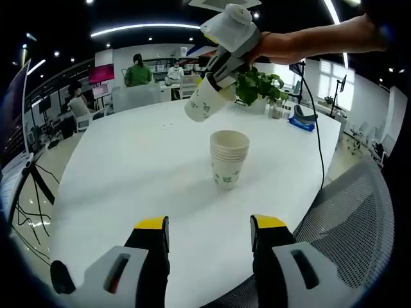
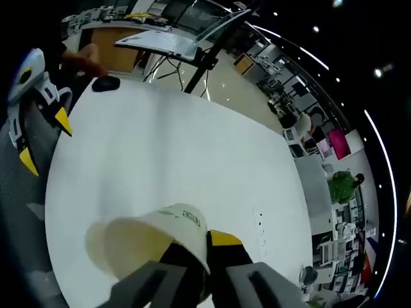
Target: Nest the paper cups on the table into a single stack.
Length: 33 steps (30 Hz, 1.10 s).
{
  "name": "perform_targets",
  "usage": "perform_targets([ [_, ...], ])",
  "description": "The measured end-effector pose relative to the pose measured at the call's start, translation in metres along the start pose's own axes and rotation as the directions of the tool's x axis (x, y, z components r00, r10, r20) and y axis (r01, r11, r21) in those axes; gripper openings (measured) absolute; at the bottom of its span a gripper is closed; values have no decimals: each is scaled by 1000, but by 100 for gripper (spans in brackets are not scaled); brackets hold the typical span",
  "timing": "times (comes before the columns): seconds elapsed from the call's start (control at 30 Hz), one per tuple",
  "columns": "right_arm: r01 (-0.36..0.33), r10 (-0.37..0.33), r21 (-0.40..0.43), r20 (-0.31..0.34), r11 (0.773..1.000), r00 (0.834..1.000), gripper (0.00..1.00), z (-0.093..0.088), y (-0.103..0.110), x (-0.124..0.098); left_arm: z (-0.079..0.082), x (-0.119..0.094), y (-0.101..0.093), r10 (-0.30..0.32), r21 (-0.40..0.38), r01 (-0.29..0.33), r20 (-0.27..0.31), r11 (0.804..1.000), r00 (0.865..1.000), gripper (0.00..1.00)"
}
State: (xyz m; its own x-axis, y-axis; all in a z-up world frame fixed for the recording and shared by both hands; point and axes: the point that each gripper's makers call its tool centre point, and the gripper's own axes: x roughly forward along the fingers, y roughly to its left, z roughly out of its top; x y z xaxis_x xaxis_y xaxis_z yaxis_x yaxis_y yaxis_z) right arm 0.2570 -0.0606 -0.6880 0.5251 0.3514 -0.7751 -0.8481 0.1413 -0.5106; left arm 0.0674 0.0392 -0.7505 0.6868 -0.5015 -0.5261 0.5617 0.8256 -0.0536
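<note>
A stack of nested paper cups stands upright near the middle of the white table, its green print facing the left gripper view. Above it and a little to the left in that view, a single paper cup hangs in the air, tilted with its mouth turned down toward the table, apart from the stack and not yet over its rim. The right gripper has this cup pinched by the wall, its jaws closed on the rim edge, and a bare hand grips the tool from the right. In the right gripper view the same cup sits at the bottom, its open mouth facing the camera, with one yellow-tipped jaw inside and the other outside the wall. The left gripper is low at the near edge of the table, its yellow-tipped jaws spread wide with nothing between them. A grey mesh chair stands at the table's near right edge, and a potted green plant sits at the far side, with office desks and seated people beyond.
</note>
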Motion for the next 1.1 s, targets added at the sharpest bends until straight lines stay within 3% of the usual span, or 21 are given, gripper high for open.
perform_targets([
  [0.17,-42,42,-7,3,999,999,0,-2,14,-10,0,0,-1,-2,5,2,-1,1000,1000,50],
  [0.3,-121,121,-19,-6,992,993,0,-6,37,-15,0,0,-2,-5,8,5,-3,1000,1000,50],
  [0.47,-150,149,-33,-24,988,989,0,-13,59,-19,-1,1,-2,-10,12,10,-4,1000,1000,50],
  [1.1,-244,239,-48,-90,969,967,0,-28,81,-3,-4,3,-3,-13,20,13,-11,1000,1000,50],
])
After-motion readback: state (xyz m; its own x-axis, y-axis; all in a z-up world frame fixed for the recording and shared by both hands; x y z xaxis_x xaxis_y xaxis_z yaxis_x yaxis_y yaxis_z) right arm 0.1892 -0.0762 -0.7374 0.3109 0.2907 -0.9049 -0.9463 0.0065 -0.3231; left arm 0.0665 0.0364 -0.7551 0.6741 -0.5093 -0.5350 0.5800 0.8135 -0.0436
